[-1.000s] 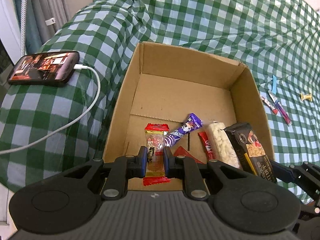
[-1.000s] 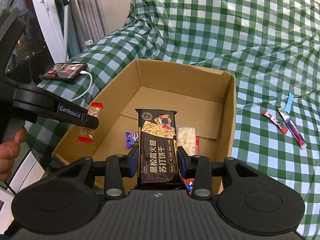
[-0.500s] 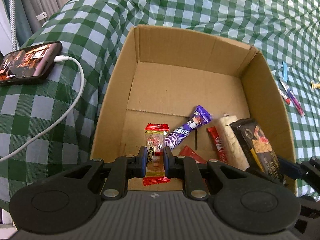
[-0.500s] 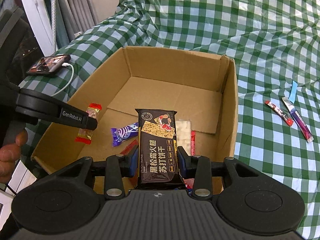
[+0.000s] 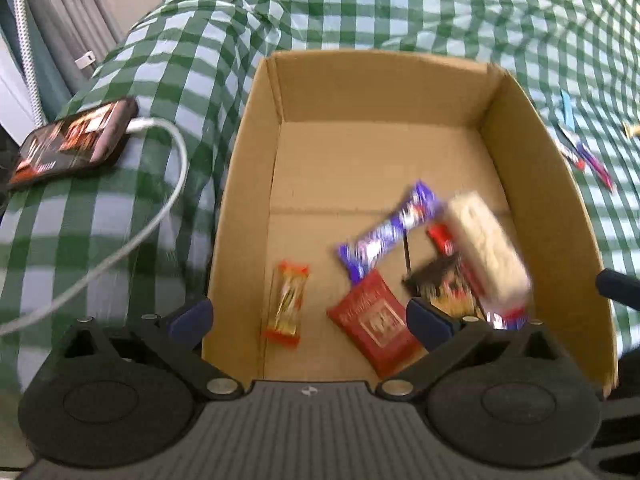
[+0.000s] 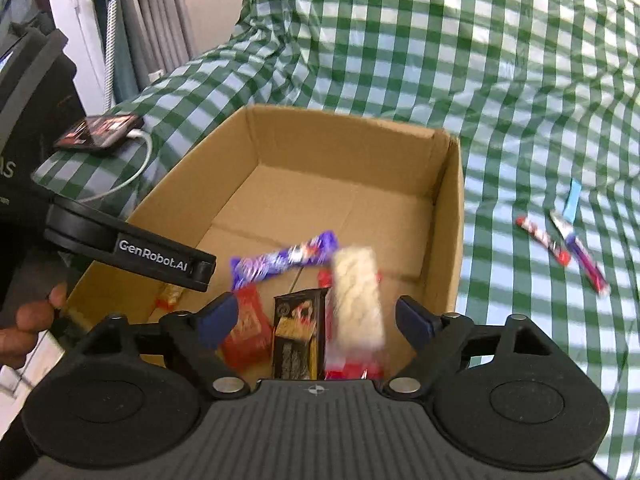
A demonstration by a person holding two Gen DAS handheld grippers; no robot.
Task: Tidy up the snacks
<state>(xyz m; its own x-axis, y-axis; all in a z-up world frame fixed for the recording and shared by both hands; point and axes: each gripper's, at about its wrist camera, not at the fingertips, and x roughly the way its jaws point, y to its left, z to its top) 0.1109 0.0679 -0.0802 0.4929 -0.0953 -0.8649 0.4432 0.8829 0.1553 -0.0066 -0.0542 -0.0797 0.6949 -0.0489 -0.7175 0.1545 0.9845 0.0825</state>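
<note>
On the green-checked bed [image 6: 500, 60], loose snack sticks [image 6: 560, 240] lie right of the cardboard box [image 6: 448, 216], long axes slanting away, nearer the right hand-held gripper [image 6: 316, 320], whose jaws, like those of the left hand-held gripper [image 5: 308, 318], are opening and pinch nothing.

We seem to be in a home: a green checked cloth [image 6: 460, 60] covers soft furniture, grey curtains [image 6: 156, 16] hang behind, and a phone [image 5: 72, 140] charges on its cable [image 5: 160, 208].

My left gripper [image 5: 308, 316]: black body, blue pads, silver screws
My right gripper [image 6: 316, 320]: same build
Marking: white "GenRobot.AI", left of frame
</note>
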